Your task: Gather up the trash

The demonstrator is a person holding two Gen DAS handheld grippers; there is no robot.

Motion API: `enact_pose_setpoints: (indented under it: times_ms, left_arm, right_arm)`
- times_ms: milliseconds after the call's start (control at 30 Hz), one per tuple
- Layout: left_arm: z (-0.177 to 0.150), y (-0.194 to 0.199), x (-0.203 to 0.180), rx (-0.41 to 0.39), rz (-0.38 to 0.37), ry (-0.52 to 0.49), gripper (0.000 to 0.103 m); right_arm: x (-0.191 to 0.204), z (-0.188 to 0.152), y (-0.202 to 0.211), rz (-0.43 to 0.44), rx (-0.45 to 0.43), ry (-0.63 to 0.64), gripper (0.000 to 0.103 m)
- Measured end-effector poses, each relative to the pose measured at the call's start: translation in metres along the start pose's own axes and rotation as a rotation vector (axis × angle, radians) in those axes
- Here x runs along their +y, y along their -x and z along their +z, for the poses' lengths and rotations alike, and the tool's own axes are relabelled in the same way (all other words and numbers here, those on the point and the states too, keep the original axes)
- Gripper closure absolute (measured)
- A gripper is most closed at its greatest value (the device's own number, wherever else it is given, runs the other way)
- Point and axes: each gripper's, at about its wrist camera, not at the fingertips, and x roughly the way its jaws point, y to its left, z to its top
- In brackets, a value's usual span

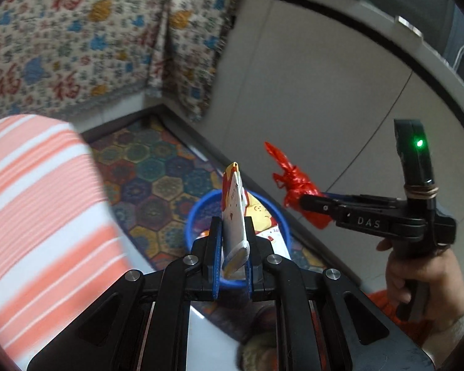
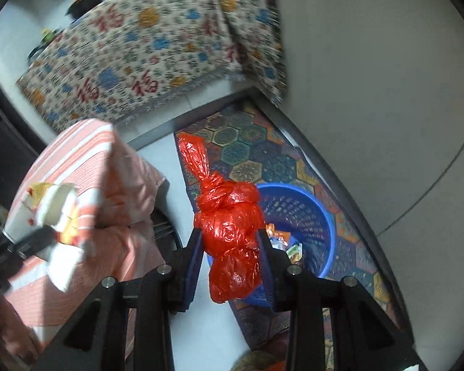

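My left gripper (image 1: 232, 225) is shut on a white, yellow and red flattened carton (image 1: 233, 213), held above a blue plastic basket (image 1: 198, 216) on the floor. My right gripper (image 2: 230, 235) is shut on a knotted red plastic bag (image 2: 229, 225), held just left of and above the blue basket (image 2: 309, 213), which holds several wrappers (image 2: 281, 241). In the left wrist view the right gripper (image 1: 306, 202) with the red bag (image 1: 297, 188) is to the right of the basket. In the right wrist view the left gripper (image 2: 46, 235) with the carton (image 2: 55, 213) is at the left, blurred.
An orange-and-white striped cloth (image 1: 37, 210) covers furniture at the left. A patterned hexagon rug (image 2: 256, 151) lies under the basket. A sofa with a floral cover (image 1: 77, 40) stands behind. A grey cabinet wall (image 1: 309, 92) is on the right.
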Motion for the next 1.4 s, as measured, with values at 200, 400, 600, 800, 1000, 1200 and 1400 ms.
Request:
enact_pose_setpoints:
  times_ms: [200, 400, 600, 800, 1000, 1200, 1400]
  left_arm:
    - [0.007, -0.06, -0.017, 0.045, 0.001, -0.011, 0.092]
    - [0.007, -0.1, -0.013, 0.09, 0.016, -0.011, 0.091]
    - [-0.001, -0.129, -0.011, 0.125, 0.018, -0.01, 0.09]
    - [0.001, -0.154, -0.012, 0.132, 0.027, -0.013, 0.057]
    - [0.007, -0.142, -0.019, 0.122, 0.053, -0.029, 0.034]
    - [0.017, -0.081, -0.032, 0.075, 0.049, -0.015, 0.006]
    - [0.009, -0.015, -0.063, 0.012, 0.142, -0.126, 0.001]
  right_arm:
    - [-0.035, 0.01, -0.027, -0.004, 0.048, -0.071, 0.069]
    - [-0.07, 0.004, -0.056, 0.009, 0.086, -0.143, 0.068]
    - [-0.095, 0.0, -0.085, 0.037, 0.12, -0.228, 0.066]
    - [-0.111, -0.005, -0.101, 0.038, 0.12, -0.301, 0.051]
    - [-0.118, -0.003, -0.094, 0.011, 0.097, -0.312, 0.031]
    - [-0.103, -0.007, -0.026, -0.077, -0.024, -0.235, 0.0]
    - [-0.067, -0.032, 0.061, -0.194, -0.131, -0.115, 0.0]
